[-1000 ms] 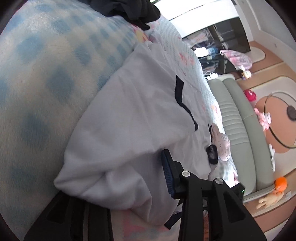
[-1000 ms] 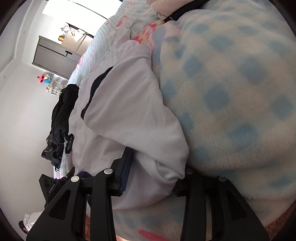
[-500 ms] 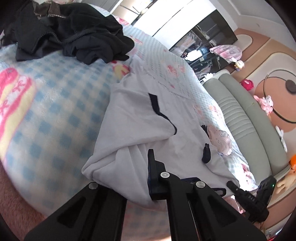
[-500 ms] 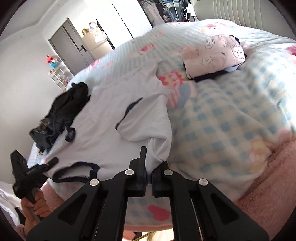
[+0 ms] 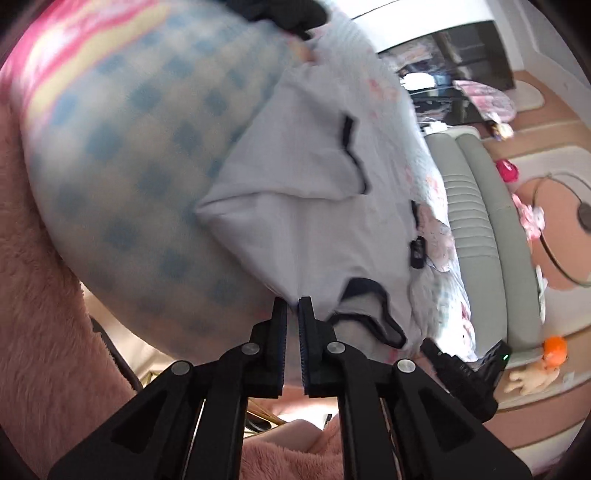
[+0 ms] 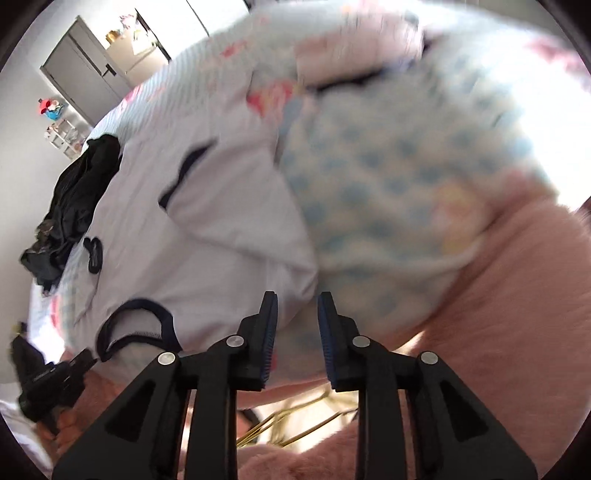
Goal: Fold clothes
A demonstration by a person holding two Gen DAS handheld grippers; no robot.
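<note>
Motion blur smears the checked blanket [image 6: 388, 177] across the right wrist view, and the pink folded garment [image 6: 354, 55] near its top is only a soft patch. The dark clothes pile [image 5: 284, 14] is cut off by the left wrist view's top edge. The white shirt [image 5: 306, 206] corner vanishes between the left tool [image 5: 292, 314] pads (how much fabric sits inside cannot be told).

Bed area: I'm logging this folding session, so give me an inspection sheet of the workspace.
Surface: bed with blue-check blanket, blurred.
Job's things: white shirt with dark trim, partly folded on the blanket.
Clutter: black clothes; folded pink garment.
Grippers: left gripper shut on the shirt's edge; right gripper open, holding nothing.
Cables: nothing seen.
Surroundings: grey headboard, grey door, orange-headed toy.
</note>
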